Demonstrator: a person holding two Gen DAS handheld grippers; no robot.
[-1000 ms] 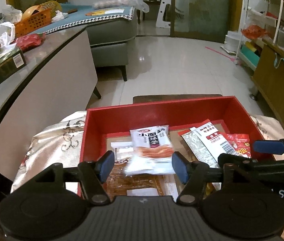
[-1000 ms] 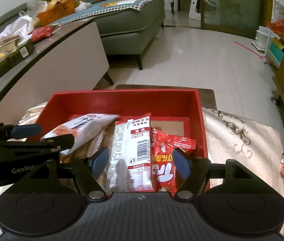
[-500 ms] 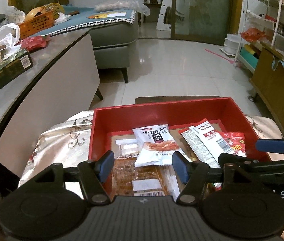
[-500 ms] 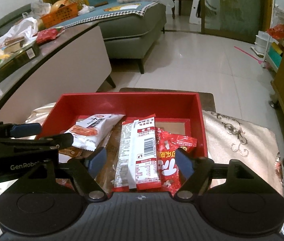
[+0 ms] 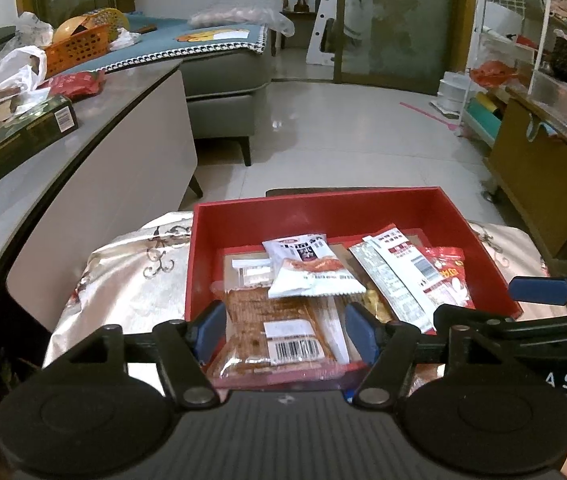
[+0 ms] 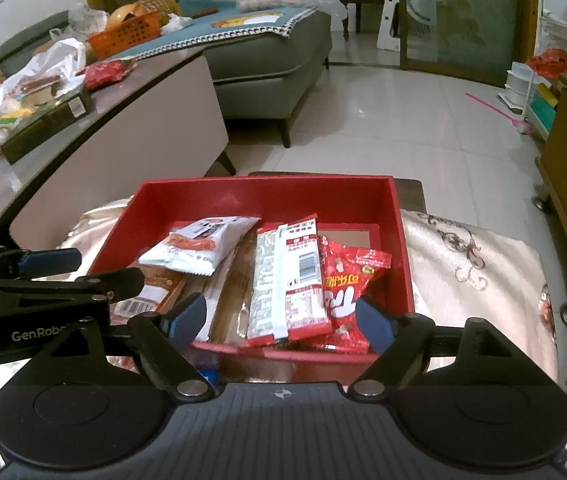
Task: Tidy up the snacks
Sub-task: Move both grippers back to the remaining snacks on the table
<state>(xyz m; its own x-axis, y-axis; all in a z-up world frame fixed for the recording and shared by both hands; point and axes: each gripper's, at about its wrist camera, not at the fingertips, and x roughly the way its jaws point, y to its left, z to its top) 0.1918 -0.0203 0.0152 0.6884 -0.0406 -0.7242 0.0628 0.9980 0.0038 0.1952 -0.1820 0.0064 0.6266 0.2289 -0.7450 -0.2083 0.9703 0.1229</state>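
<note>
My left gripper (image 5: 283,330) and right gripper (image 6: 283,320) are opening, both empty; I'd clear the red box (image 6: 267,196) without snagging packets

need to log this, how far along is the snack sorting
Done: several packets lie in the red box, including the white packet and red packet. In hand: nothing; left gripper and right gripper are opening, empty. Left: none visible outside the box.

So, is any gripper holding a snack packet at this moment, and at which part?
Nothing is held. The left gripper and right gripper are both opening with nothing pinched; the packets lie loose in the red box.
</note>
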